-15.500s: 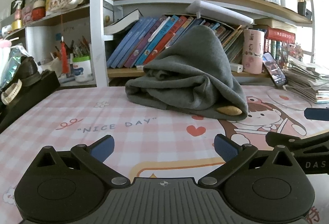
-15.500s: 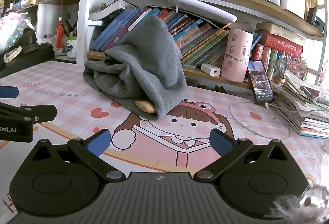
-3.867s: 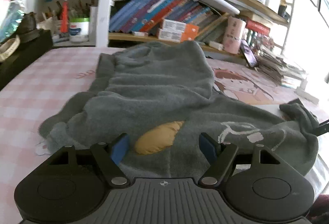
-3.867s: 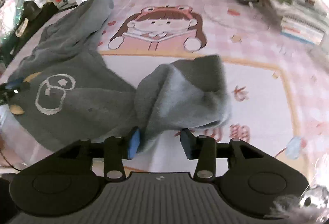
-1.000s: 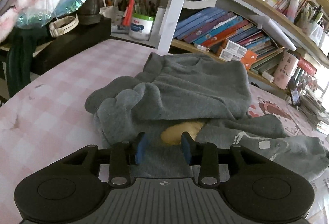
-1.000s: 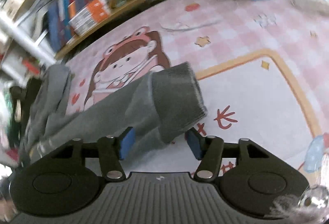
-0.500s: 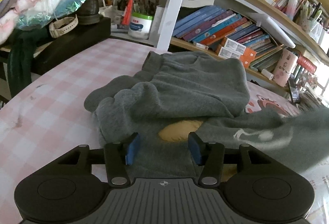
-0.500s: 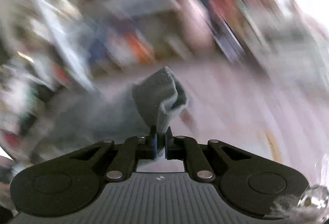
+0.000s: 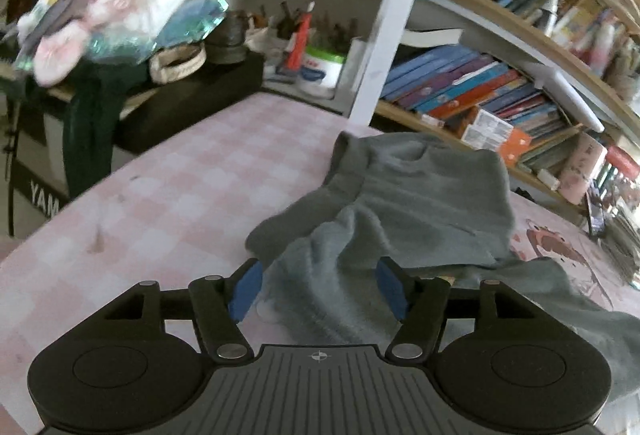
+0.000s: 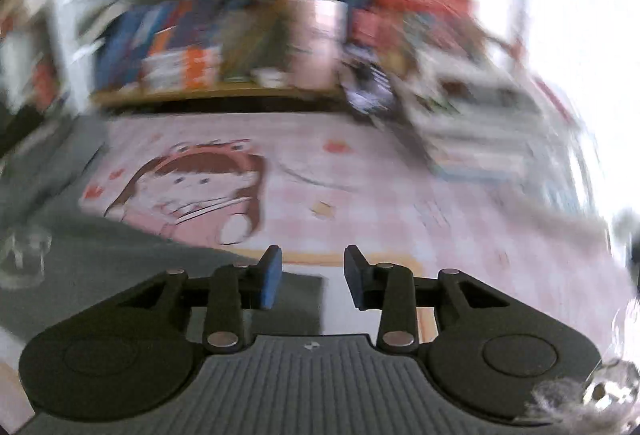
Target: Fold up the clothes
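Two tongs: both have jaws opening.
Left tongs (image 9: pixel 319 289): blue pads set wide on either side of a bunched grey fold, not pressing it.
Right tongs (image 10: pixel 313 277): pads part way apart, nothing between them; the view is blurred.
Grey garment (image 9: pixel 420 195): crumpled on the pink checked counter (image 9: pixel 192 187), right of centre, near the bookshelf (image 9: pixel 472 103).
Right view: garment (image 10: pixel 100 259) lies at the left over the cartoon-girl print (image 10: pixel 200 187).

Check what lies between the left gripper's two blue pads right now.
A bunched fold of the grey sweatshirt fills the gap of the left gripper as it opens, seen in the left wrist view.
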Action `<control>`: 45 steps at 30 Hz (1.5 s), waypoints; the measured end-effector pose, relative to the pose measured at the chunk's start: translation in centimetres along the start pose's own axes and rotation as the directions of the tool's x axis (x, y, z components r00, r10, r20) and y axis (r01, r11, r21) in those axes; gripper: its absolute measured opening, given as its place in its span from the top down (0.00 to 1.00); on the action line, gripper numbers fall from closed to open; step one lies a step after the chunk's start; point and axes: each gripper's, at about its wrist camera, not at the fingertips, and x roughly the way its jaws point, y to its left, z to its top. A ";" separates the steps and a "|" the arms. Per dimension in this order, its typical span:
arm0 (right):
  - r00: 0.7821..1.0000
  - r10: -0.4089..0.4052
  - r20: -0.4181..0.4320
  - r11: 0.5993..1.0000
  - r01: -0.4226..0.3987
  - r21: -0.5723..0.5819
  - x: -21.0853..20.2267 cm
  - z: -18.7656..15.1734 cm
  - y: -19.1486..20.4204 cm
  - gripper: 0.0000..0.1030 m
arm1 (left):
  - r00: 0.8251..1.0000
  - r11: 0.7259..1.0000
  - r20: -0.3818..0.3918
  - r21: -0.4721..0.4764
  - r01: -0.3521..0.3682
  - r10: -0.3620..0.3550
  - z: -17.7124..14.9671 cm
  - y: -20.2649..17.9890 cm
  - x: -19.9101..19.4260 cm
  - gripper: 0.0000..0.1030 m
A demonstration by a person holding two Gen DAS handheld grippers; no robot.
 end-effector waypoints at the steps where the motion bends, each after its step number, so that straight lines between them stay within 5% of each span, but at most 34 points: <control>1: 1.000 0.013 0.000 0.998 -0.013 -0.063 0.7 0.0 1.3 0.73 | 1.000 1.000 -0.009 -0.022 -0.001 0.001 -0.1 0.3 0.4 0.38; 7: 0.992 0.031 -0.123 0.975 -0.057 -0.216 5.1 -1.4 4.6 0.78 | 0.999 0.982 -0.025 -0.186 0.035 -0.040 0.5 2.1 2.9 0.37; 13: 0.981 0.058 -0.183 0.981 -0.090 -0.171 5.6 -3.1 3.6 0.76 | 0.983 0.875 -0.006 -0.457 0.159 -0.181 1.1 4.7 4.8 0.41; 15: 0.980 0.076 -0.185 0.985 -0.102 -0.140 5.4 -3.2 3.2 0.76 | 0.977 0.845 -0.004 -0.502 0.184 -0.215 0.9 5.0 5.5 0.71; 16: 0.979 0.084 -0.186 0.986 -0.108 -0.124 5.2 -3.3 2.9 0.76 | 0.975 0.841 -0.004 -0.507 0.189 -0.221 0.9 5.0 5.9 0.75; 19: 0.978 0.088 -0.188 0.987 -0.111 -0.115 5.0 -3.4 2.9 0.75 | 0.976 0.880 0.029 -0.426 0.209 -0.218 1.7 3.5 5.5 0.87; 22: 0.978 0.078 -0.195 0.987 -0.103 -0.126 5.1 -3.1 3.3 0.75 | 0.968 0.961 0.119 -0.145 0.237 -0.221 3.4 -0.8 2.1 0.89; 26: 0.978 0.091 -0.189 0.985 -0.117 -0.130 5.2 -3.2 3.8 0.75 | 0.954 0.984 0.241 0.037 0.173 -0.176 4.3 -2.6 -2.2 0.89; 28: 0.974 0.127 -0.188 0.979 -0.153 -0.133 5.1 -3.2 4.2 0.75 | 0.973 0.994 0.209 -0.024 0.109 -0.101 4.2 -0.6 -2.0 0.89; 30: 0.968 0.165 -0.190 0.971 -0.193 -0.143 5.0 -3.2 4.8 0.74 | 0.997 0.987 0.075 -0.157 0.023 -0.011 3.2 2.8 0.3 0.89; 34: 0.966 0.167 -0.196 0.964 -0.202 -0.174 5.0 -3.1 5.9 0.74 | 0.998 0.978 -0.018 -0.203 -0.055 0.053 0.8 4.8 1.6 0.82; 41: 0.964 0.179 -0.198 0.964 -0.212 -0.160 5.1 -3.1 5.6 0.73 | 0.995 0.992 0.071 -0.113 -0.059 0.067 2.2 3.3 -0.9 0.77; 45: 0.964 0.181 -0.194 0.965 -0.213 -0.156 5.1 -3.2 5.6 0.73 | 0.989 0.997 0.142 0.047 -0.054 0.047 3.4 -0.1 -2.5 0.76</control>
